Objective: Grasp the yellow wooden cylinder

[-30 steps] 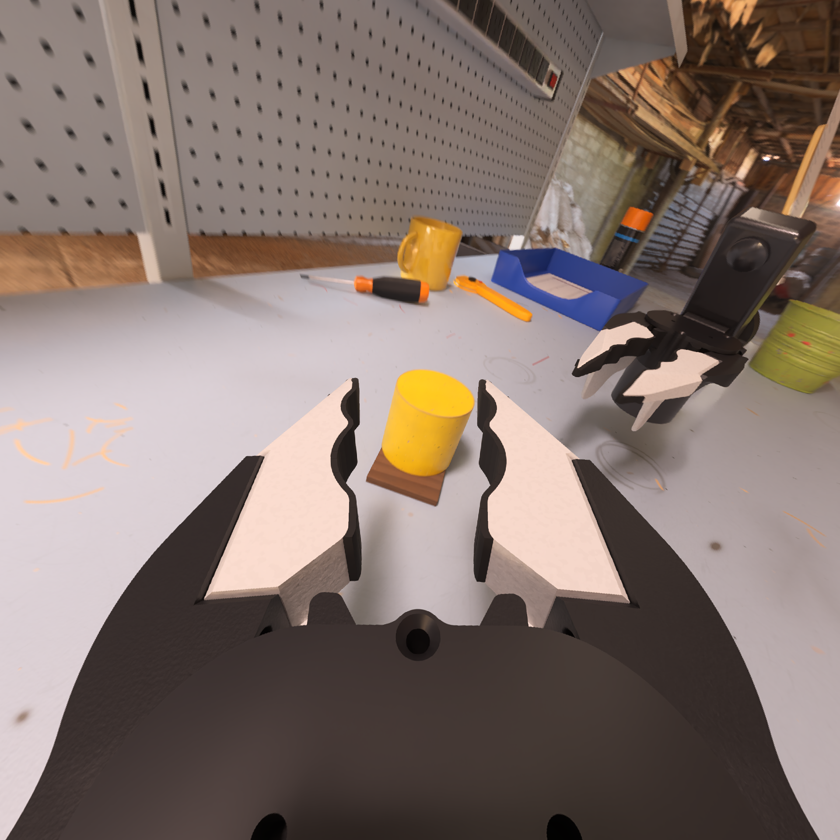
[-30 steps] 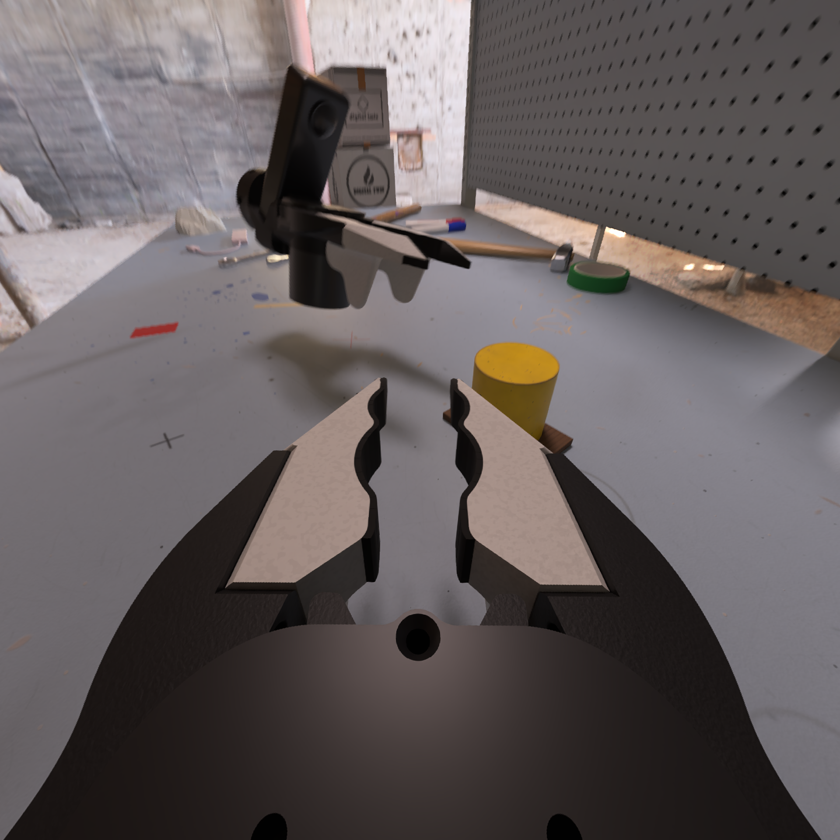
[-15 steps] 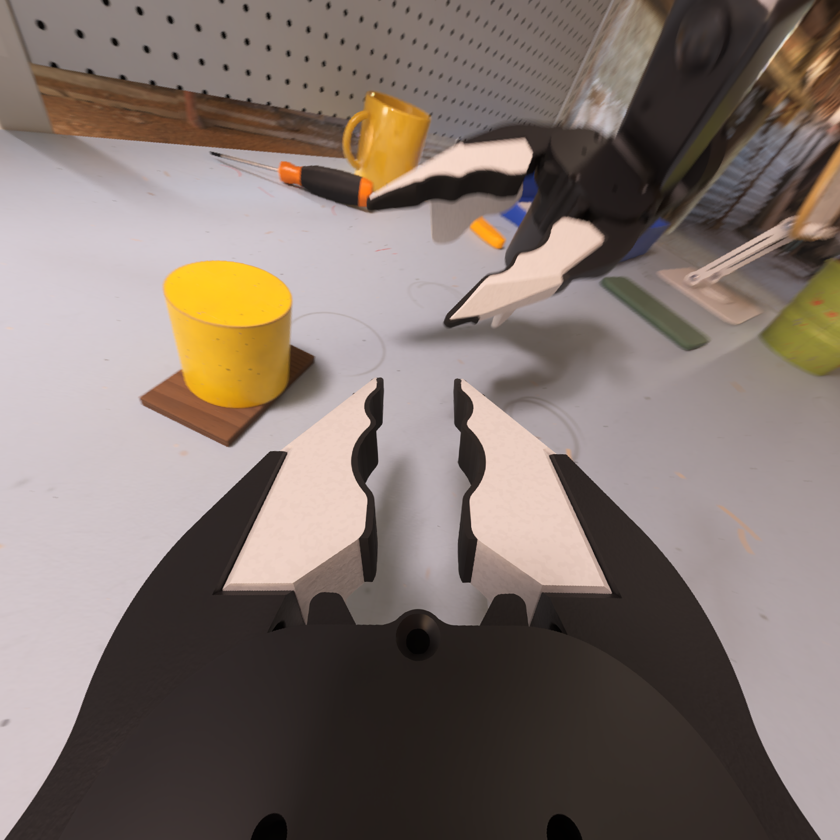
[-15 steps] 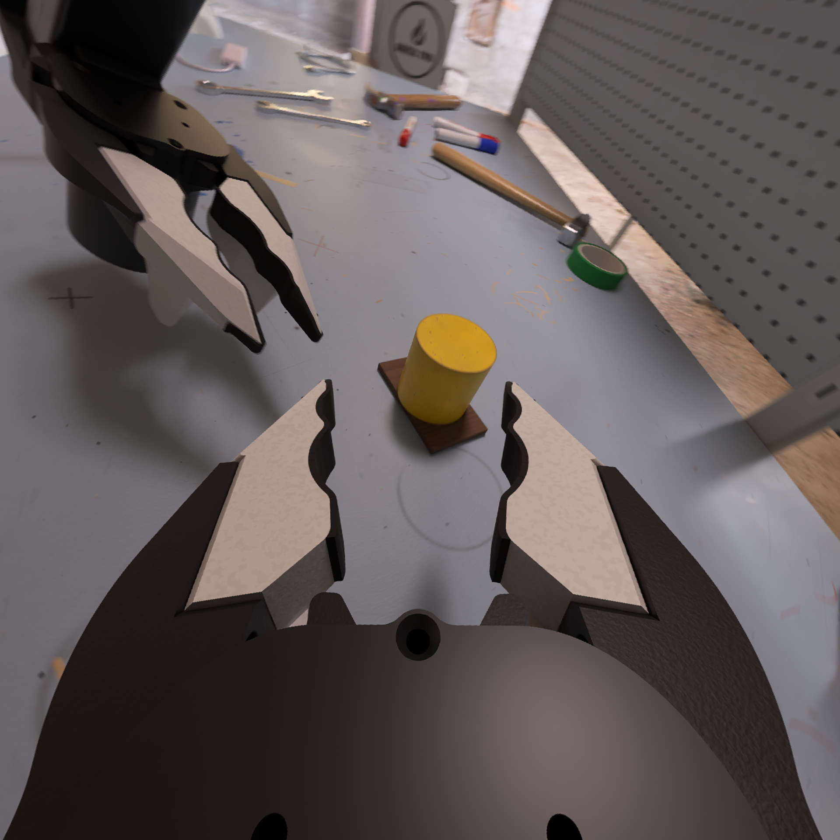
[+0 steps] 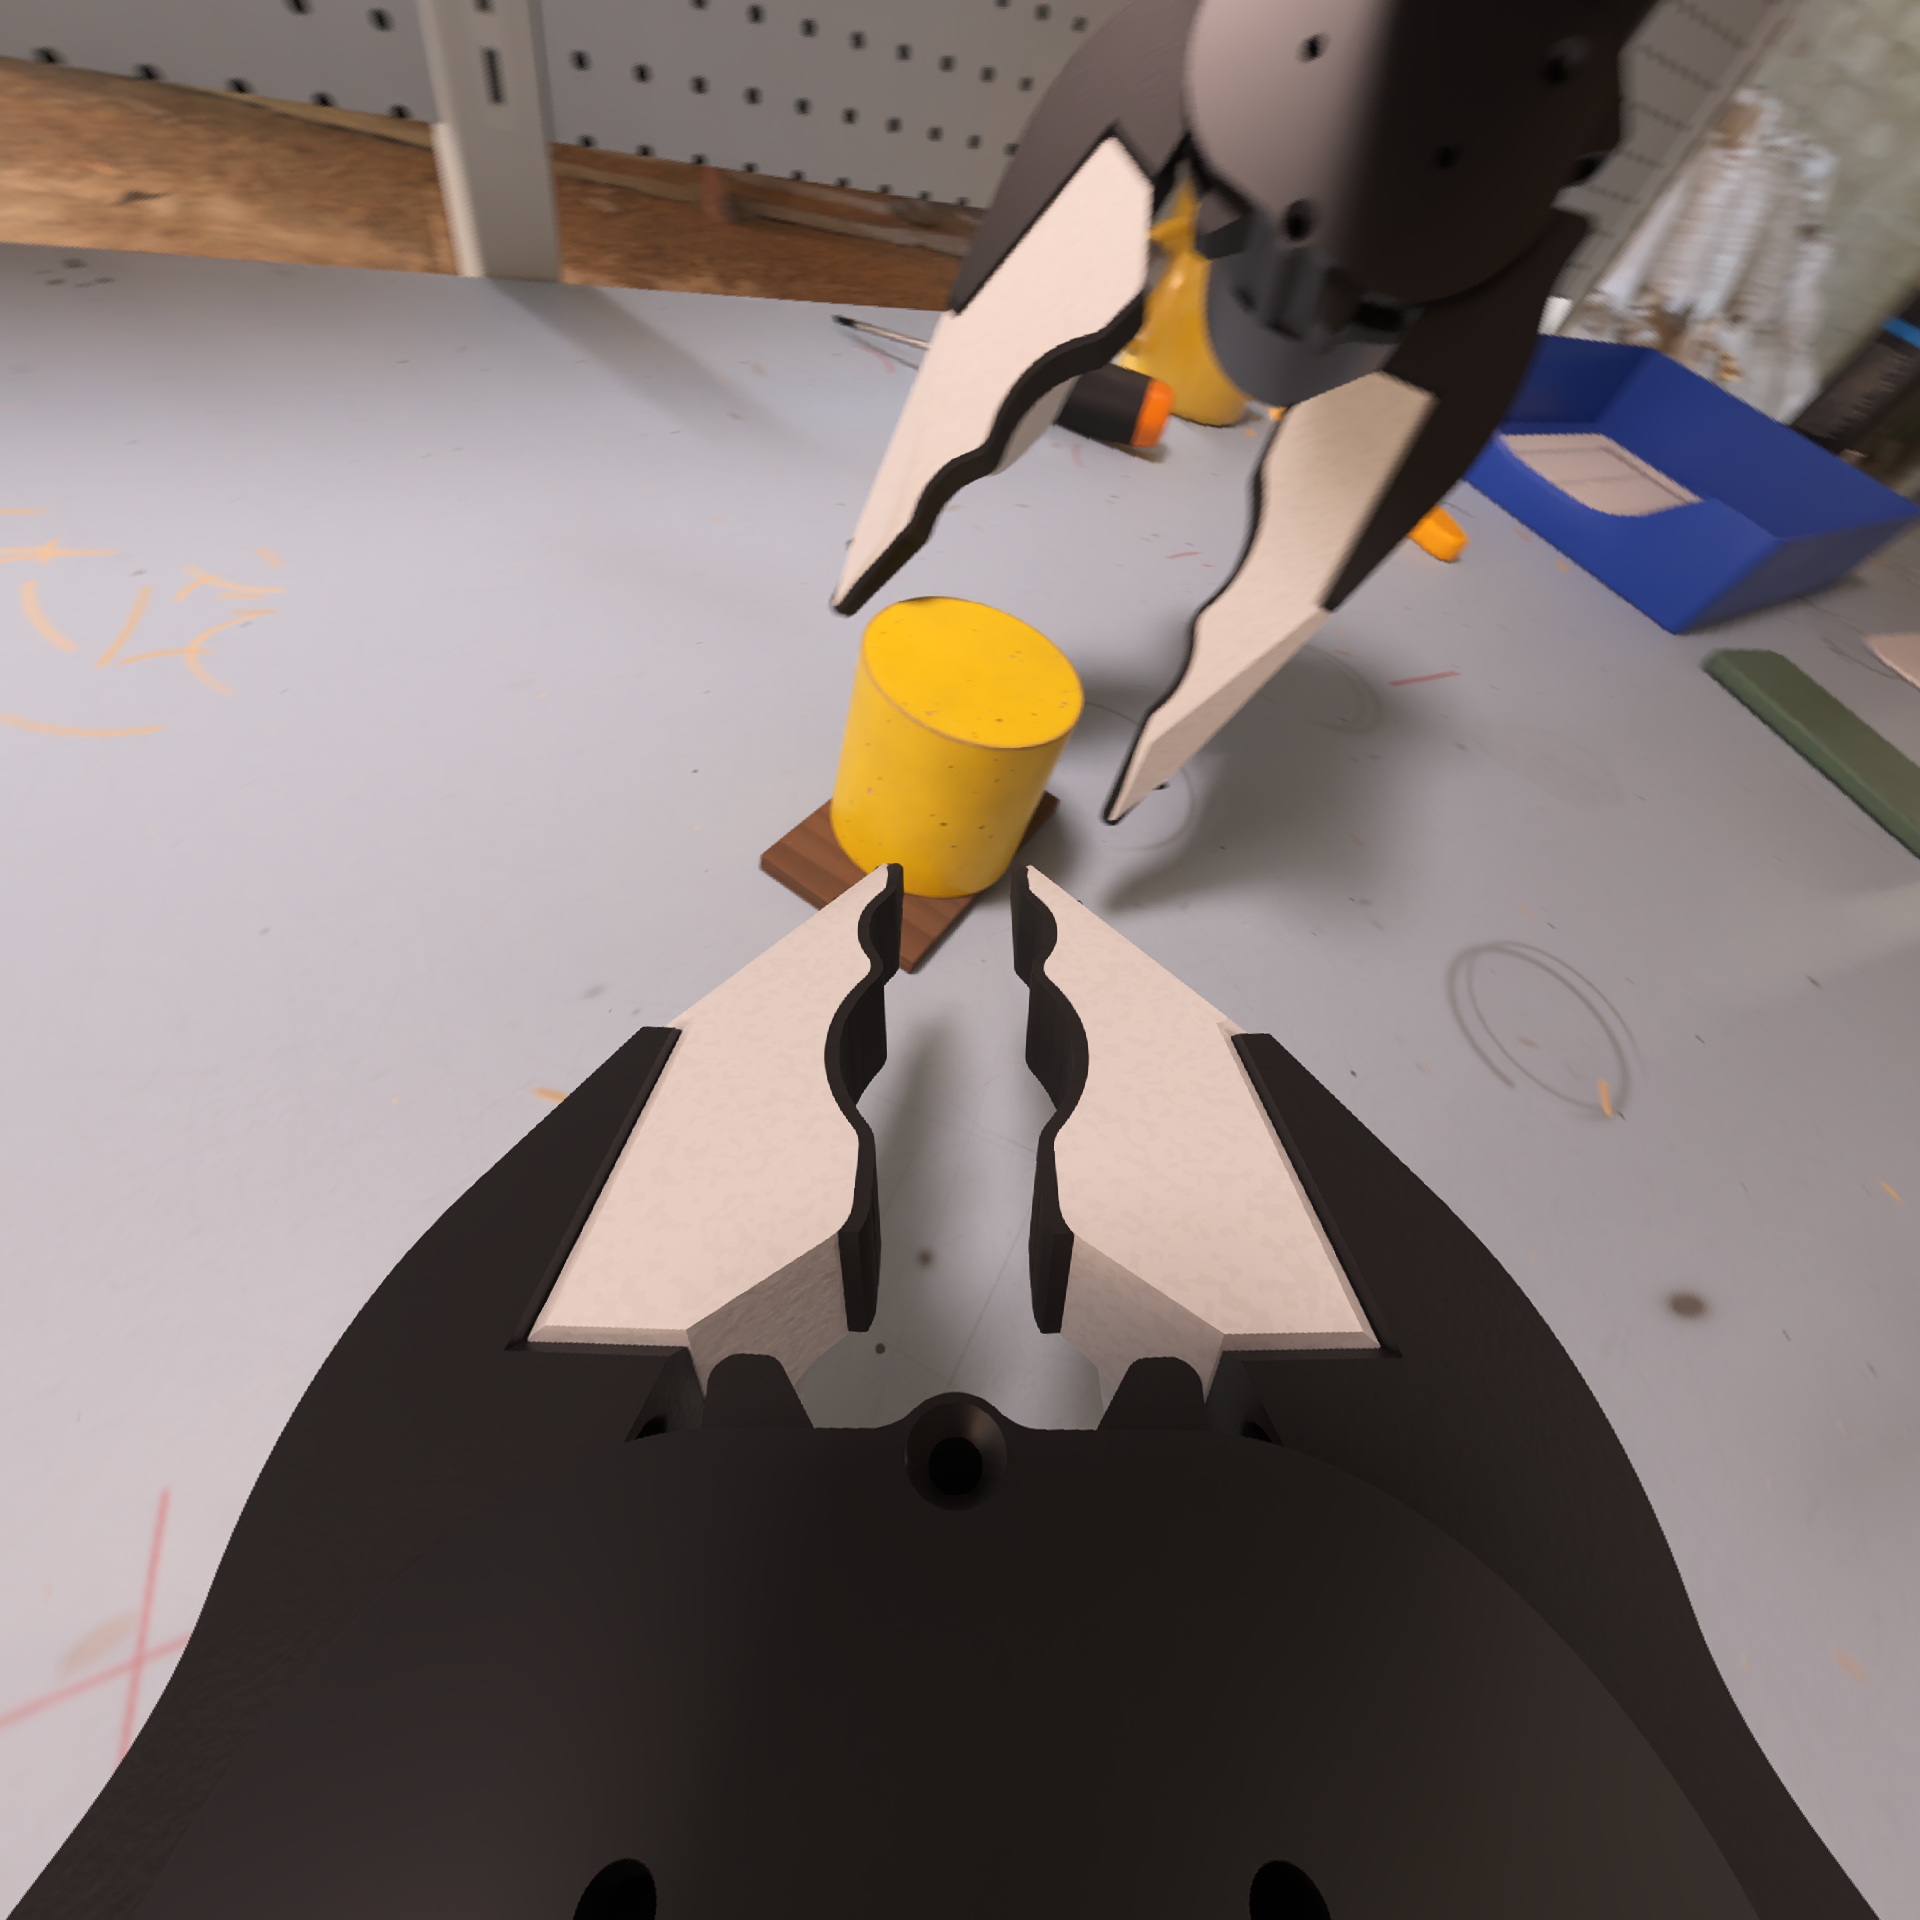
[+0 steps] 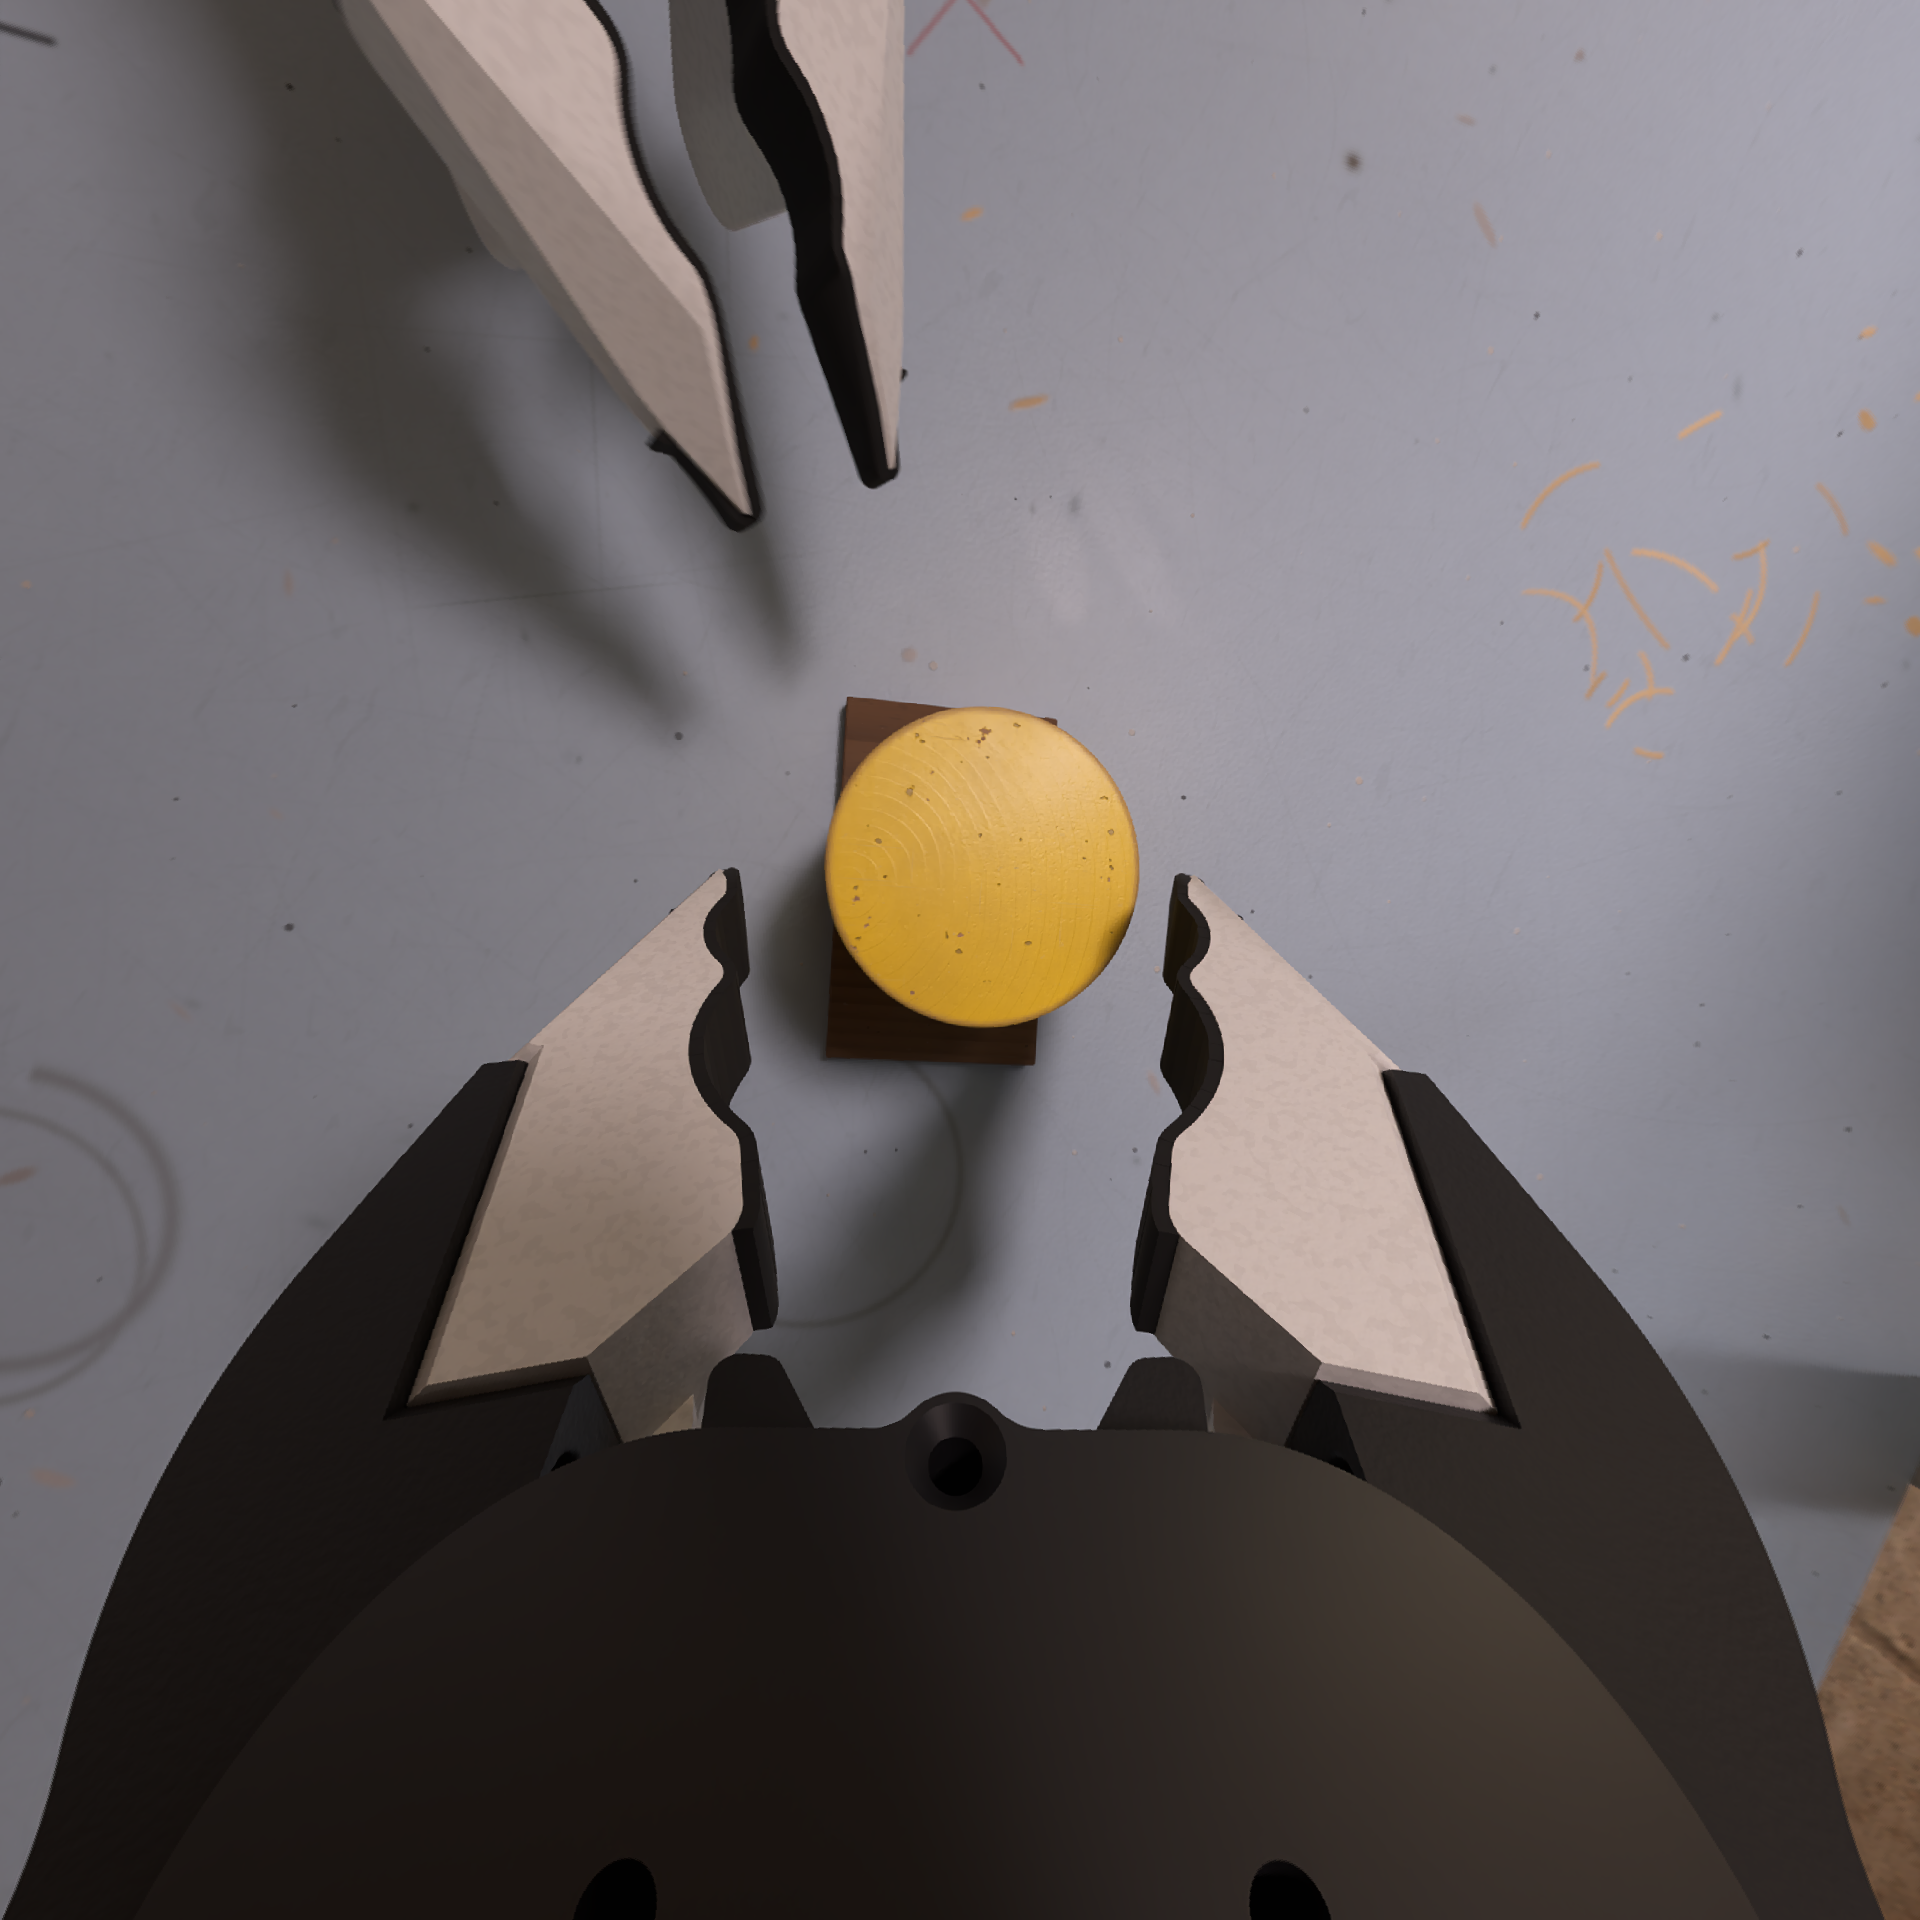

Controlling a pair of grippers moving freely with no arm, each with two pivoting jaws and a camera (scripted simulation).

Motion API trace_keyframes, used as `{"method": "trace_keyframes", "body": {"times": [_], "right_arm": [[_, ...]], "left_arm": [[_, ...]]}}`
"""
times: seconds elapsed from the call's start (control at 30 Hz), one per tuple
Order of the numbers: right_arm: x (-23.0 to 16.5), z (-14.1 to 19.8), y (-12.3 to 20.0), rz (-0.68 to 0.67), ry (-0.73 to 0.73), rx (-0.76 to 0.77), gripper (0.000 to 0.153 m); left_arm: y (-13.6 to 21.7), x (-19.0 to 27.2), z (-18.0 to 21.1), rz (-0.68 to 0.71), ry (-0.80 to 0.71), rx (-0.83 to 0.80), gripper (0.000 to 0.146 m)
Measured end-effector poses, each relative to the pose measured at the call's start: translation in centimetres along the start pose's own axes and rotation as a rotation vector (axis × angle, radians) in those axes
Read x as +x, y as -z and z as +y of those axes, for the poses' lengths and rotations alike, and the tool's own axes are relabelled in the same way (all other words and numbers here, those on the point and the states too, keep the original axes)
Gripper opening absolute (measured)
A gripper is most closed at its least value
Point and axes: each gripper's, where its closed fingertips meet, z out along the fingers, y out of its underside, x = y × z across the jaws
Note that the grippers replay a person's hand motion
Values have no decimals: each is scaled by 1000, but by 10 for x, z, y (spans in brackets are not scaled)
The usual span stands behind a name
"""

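Note:
The yellow wooden cylinder (image 5: 951, 748) stands upright on a small brown coaster (image 5: 816, 873) on the grey bench. In the right wrist view I look straight down on its round top (image 6: 982, 868). My right gripper (image 6: 956, 881) is open above it, one fingertip on each side, not touching. It also shows in the left wrist view (image 5: 977, 707), pointing down over the cylinder. My left gripper (image 5: 958, 878) is empty, its jaws drawn to a narrow gap, tips just short of the cylinder's near side. Its fingers (image 6: 686, 312) show at the top of the right wrist view.
A yellow mug (image 5: 1184, 343) and a screwdriver (image 5: 1117, 400) lie behind the right gripper, partly hidden. A blue tray (image 5: 1683, 520), an orange knife (image 5: 1439, 535) and a green strip (image 5: 1818, 727) are at the right. A pegboard wall (image 5: 727, 94) backs the bench.
The left gripper narrowed its jaws and drew back from around the cylinder. The right gripper opened wide, swung over the cylinder and now points straight down with its fingers straddling it.

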Motion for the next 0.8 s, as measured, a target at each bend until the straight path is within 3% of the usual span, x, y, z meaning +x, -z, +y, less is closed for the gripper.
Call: {"method": "trace_keyframes", "body": {"times": [0.2,0.37,0.53,0.63,0.8], "right_arm": [[3,3,-5,7,-64,43,61],[0,4,-3,-9,-67,66,61],[-12,1,-1,-79,-97,107,61],[-18,2,1,-96,-107,125,61],[-29,-2,1,-103,-93,147,62]], "left_arm": [[-3,5,1,69,-83,-33,25],[-10,10,7,83,-105,-74,20],[-8,13,15,129,-156,-125,7],[-1,16,25,165,-194,-184,10],[5,24,22,236,-140,-137,10]]}}
